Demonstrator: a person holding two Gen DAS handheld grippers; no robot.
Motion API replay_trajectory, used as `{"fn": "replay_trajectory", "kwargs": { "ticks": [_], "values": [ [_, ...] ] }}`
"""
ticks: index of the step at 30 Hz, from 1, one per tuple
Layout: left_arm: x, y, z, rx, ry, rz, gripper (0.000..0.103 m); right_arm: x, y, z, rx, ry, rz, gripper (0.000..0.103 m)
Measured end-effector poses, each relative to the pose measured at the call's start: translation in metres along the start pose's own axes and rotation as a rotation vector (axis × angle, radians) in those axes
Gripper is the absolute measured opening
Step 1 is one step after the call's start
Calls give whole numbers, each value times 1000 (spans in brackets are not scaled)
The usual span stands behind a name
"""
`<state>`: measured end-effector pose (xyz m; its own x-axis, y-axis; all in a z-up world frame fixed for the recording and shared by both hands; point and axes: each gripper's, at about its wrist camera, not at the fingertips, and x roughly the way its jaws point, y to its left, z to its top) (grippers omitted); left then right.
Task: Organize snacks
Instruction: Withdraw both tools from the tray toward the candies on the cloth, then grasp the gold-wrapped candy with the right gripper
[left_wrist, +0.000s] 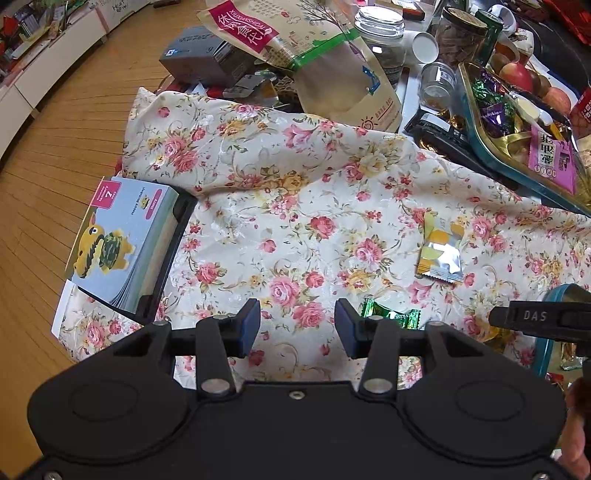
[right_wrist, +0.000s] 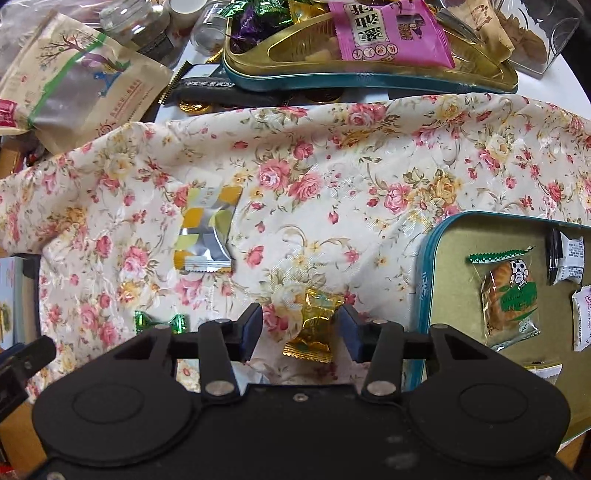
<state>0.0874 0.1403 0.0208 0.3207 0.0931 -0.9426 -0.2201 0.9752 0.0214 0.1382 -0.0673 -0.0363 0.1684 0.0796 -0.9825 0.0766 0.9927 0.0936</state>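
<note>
A gold-wrapped candy (right_wrist: 314, 325) lies on the floral cloth (right_wrist: 332, 177) between the jaws of my right gripper (right_wrist: 301, 330). The right pad is at its wrapper and a gap shows on the left side, so the gripper is open. My left gripper (left_wrist: 297, 325) hangs open over the cloth (left_wrist: 295, 206) with nothing between its fingers. A green-wrapped candy (left_wrist: 391, 314) lies just behind its right finger and also shows as the green candy (right_wrist: 160, 321) in the right wrist view. A yellow and silver packet (left_wrist: 439, 254) (right_wrist: 207, 232) lies mid-cloth. A teal-rimmed tin (right_wrist: 424, 280) at right holds a cookie packet (right_wrist: 509, 299) and other small packets.
A second teal tin (right_wrist: 369, 79) (left_wrist: 517, 177) full of candies and a pink packet stands at the back. A brown paper pouch (left_wrist: 347, 81), glass jars (left_wrist: 380, 29) and a grey box crowd the far side. A picture calendar (left_wrist: 125, 236) sits at the table's left edge above the wood floor.
</note>
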Motion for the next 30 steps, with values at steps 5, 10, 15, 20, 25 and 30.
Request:
{"fn": "replay_trajectory", "kwargs": {
  "ticks": [5,10,15,20,25,30],
  "values": [
    [-3,3,1,3,-18,14,53,9,3,1,3,18,-24,48],
    [-4,8,1,-3,-22,8,53,16,6,1,2,30,-30,48],
    [-3,7,1,10,-22,6,53,20,10,0,-10,37,-41,48],
    [-3,5,0,17,-19,8,53,21,12,-2,-22,40,-43,48],
    [-2,5,-1,17,-17,7,53,21,14,-4,-36,44,-39,48],
    [-1,4,-1,21,-12,4,53,20,17,-5,-56,37,-35,48]
  ]
}}
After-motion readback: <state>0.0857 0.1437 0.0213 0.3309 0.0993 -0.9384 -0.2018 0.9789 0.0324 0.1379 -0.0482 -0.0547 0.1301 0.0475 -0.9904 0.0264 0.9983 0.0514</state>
